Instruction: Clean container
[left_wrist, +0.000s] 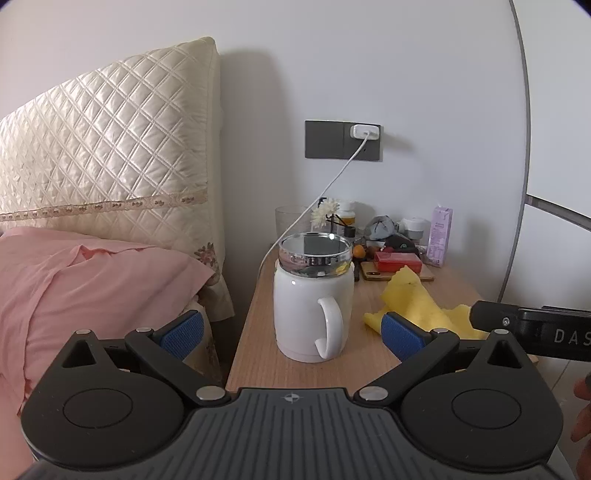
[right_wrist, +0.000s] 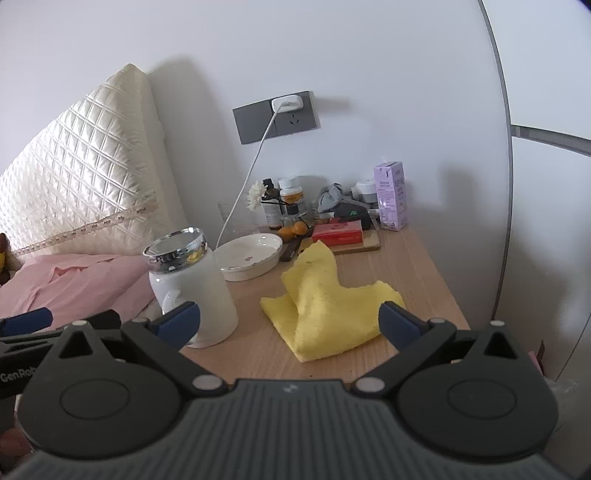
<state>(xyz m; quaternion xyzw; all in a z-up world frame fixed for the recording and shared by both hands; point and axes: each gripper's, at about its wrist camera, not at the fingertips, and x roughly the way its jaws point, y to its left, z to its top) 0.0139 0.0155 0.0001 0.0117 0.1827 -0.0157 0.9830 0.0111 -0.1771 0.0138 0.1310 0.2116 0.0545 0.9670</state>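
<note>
The white mug (left_wrist: 313, 306) stands upright near the desk's (left_wrist: 258, 354) front-left edge, handle toward the left claw (left_wrist: 291, 332), whose jaws are spread wide and hold nothing. Bare wood separates it from the crumpled yellow cloth (right_wrist: 328, 306) to its right. The right claw (right_wrist: 290, 321) gapes empty just before the cloth. Clutter crowds the desk's back edge

Mug (left_wrist: 312, 310) stands on the tabletop (left_wrist: 258, 354) near its front-left edge, handle toward the left wrist camera; cloth (right_wrist: 328, 302) lies to its right, apart from it. Dish (right_wrist: 251, 254) sits just behind the mug. Carton (right_wrist: 392, 195) and 1 cluster of small items sit at the back by the wall; bed pillow (left_wrist: 85, 288) lies left of the tabletop.
</note>
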